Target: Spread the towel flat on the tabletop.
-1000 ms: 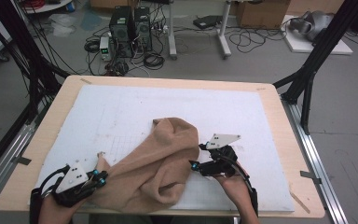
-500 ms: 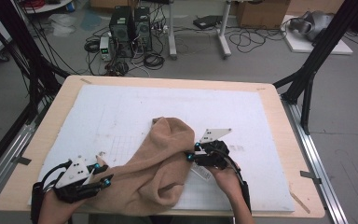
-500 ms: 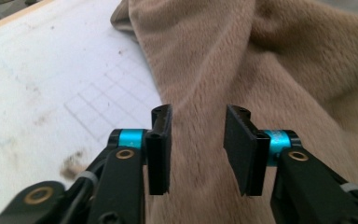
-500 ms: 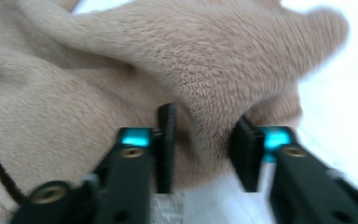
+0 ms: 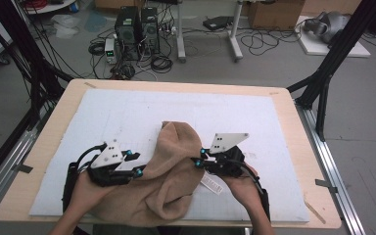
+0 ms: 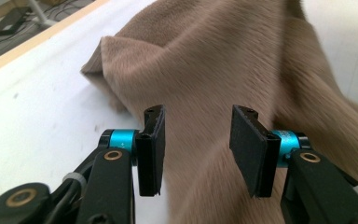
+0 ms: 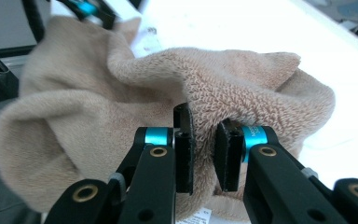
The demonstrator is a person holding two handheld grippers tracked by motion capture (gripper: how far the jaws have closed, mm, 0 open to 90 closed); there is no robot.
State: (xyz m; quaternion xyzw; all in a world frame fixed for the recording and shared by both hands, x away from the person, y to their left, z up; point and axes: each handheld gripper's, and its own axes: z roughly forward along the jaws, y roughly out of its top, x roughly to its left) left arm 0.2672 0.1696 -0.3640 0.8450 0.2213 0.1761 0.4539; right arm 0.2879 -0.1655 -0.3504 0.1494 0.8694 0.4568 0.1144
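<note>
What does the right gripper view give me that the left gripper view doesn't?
Right gripper view: the right gripper pinching a fold of the tan towel, with its white label at the bottom edge. Left gripper view: the left gripper with jaws apart, just opened, nothing pressed between the pads, and the table's wooden edge. Both show the towel on the white mat.

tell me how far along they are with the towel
Early. Done: nothing looks folded; the tan towel lies bunched on the white mat. In hand: the right gripper has just closed on a fold; the left gripper has just opened, pads off the cloth. Left: probably spreading and folding.
</note>
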